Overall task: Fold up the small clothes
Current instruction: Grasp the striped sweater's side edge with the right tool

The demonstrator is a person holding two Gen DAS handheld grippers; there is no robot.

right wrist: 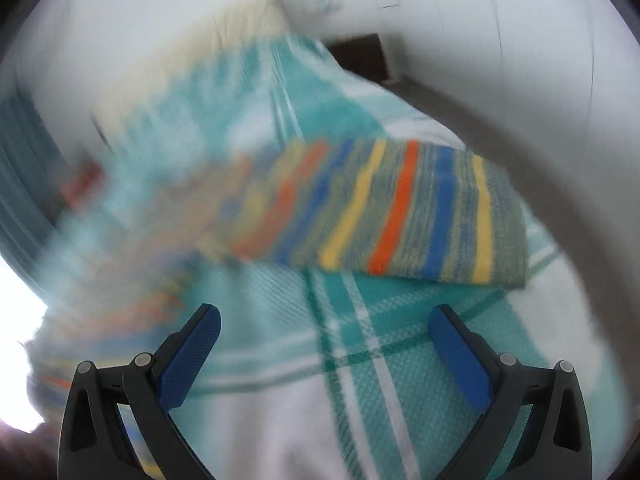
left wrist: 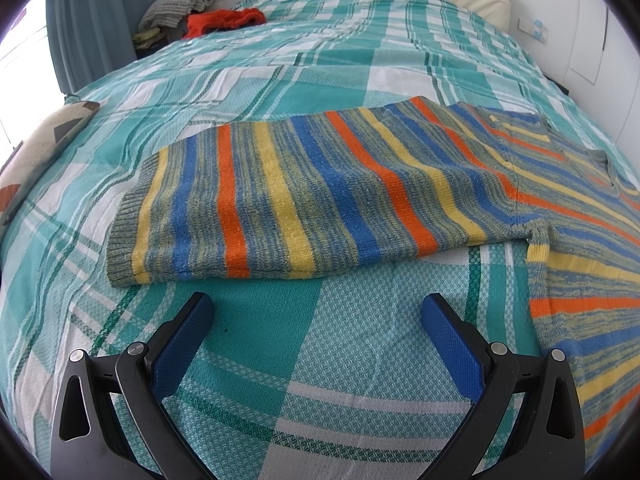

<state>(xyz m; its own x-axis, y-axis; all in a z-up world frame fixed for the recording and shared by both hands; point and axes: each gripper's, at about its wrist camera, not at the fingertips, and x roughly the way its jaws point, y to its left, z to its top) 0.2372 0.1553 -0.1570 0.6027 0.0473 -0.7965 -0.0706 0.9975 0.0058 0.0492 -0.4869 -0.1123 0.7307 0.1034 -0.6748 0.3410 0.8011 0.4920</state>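
A: How far had the folding got?

B: The left gripper [left wrist: 316, 312] stood wide apart, empty, just short of the striped sweater [left wrist: 280, 196] on the plaid bedspread [left wrist: 248, 360]. Its body lay doubled over; the sleeve [left wrist: 580, 300] right of it was still spread.

A: And the right gripper [right wrist: 324, 324]?

B: Splayed too, gripping nothing, near the sweater's folded edge; that view was blurred.

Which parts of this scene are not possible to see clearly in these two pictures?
- Sweater: its right part is cut off by the edge in the left wrist view.
- Right wrist view: motion blur smears the sweater's left half and the bedspread.
- Clothes pile: too far away to identify the items.
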